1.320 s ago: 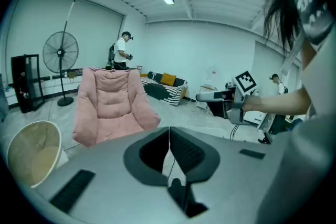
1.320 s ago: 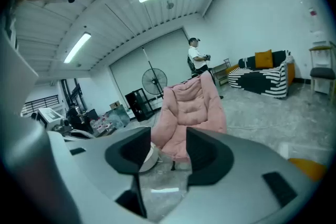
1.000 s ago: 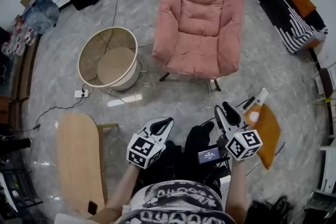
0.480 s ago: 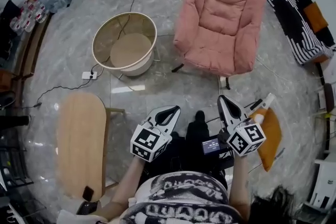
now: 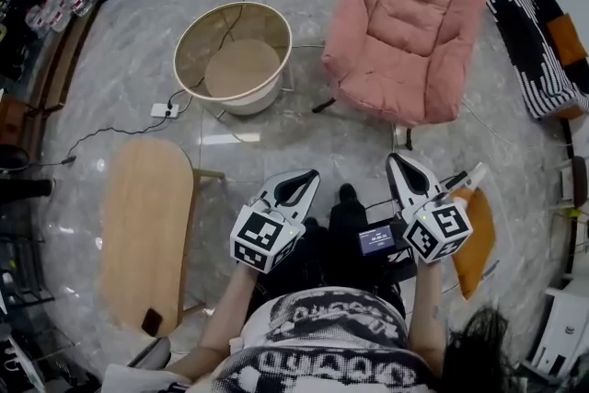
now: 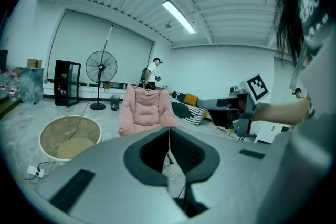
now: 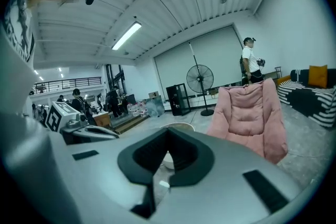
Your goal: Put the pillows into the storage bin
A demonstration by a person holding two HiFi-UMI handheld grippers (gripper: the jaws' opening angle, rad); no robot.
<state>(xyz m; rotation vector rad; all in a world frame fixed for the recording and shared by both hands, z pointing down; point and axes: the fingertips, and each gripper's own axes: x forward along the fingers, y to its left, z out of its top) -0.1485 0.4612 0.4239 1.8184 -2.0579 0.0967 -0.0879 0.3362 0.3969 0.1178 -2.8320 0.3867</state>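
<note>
orange pillow (image 5: 476, 239) lies on the marble floor (image 5: 304, 143) at about four o'clock from the right gripper (image 5: 402, 172), near it. the right gripper and the left gripper (image 5: 299, 186) both have their jaws pressed together with nothing between them. the round storage bin (image 5: 241, 105) stands at eleven o'clock, well apart from the pillow, with a pink chair (image 5: 409, 23) at one o'clock.

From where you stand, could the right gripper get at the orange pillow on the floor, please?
Probably yes. The orange pillow lies just to the right of the right gripper, with nothing between them. Its jaws are shut, so they must open first, and a stoop looks needed.
</note>
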